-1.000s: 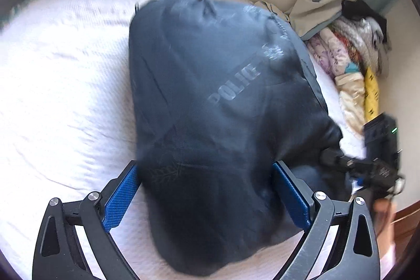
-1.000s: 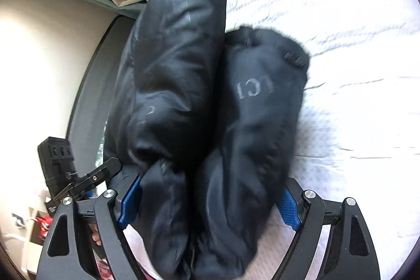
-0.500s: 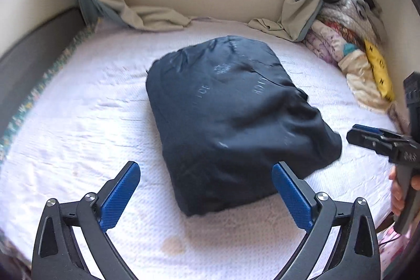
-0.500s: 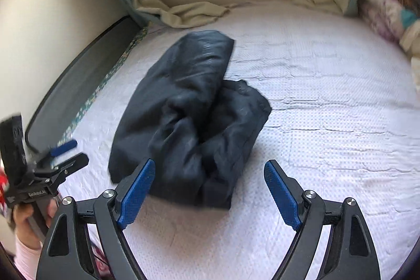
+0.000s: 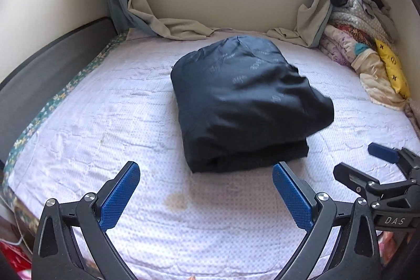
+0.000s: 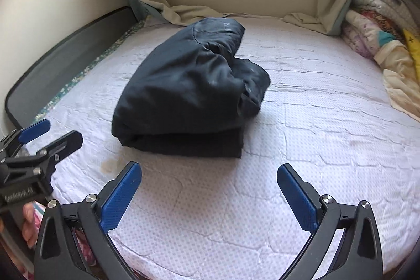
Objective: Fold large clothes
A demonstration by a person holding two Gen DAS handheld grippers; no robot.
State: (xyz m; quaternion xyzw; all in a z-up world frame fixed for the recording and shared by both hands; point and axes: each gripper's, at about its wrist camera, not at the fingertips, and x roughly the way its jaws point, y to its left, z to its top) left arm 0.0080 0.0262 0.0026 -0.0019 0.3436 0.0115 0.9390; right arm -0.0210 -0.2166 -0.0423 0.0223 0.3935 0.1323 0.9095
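Note:
A dark navy jacket (image 5: 244,101) lies folded into a thick bundle in the middle of the white quilted bed (image 5: 105,122). It also shows in the right wrist view (image 6: 189,91). My left gripper (image 5: 206,184) is open and empty, held back from the bundle's near edge. My right gripper (image 6: 210,183) is open and empty too, just short of the bundle. The right gripper shows at the right edge of the left wrist view (image 5: 367,162). The left gripper shows at the left edge of the right wrist view (image 6: 50,133).
A pile of folded bedding and clothes (image 5: 362,57) is stacked at the bed's far right. Beige curtains (image 5: 183,30) drape onto the bed under the window. A dark grey bed rail (image 5: 52,57) runs along the left. A small stain (image 5: 176,200) marks the sheet near me.
Both grippers have let go of the jacket and pulled back toward the near edge of the bed. The jacket now lies folded and still on the sheet.

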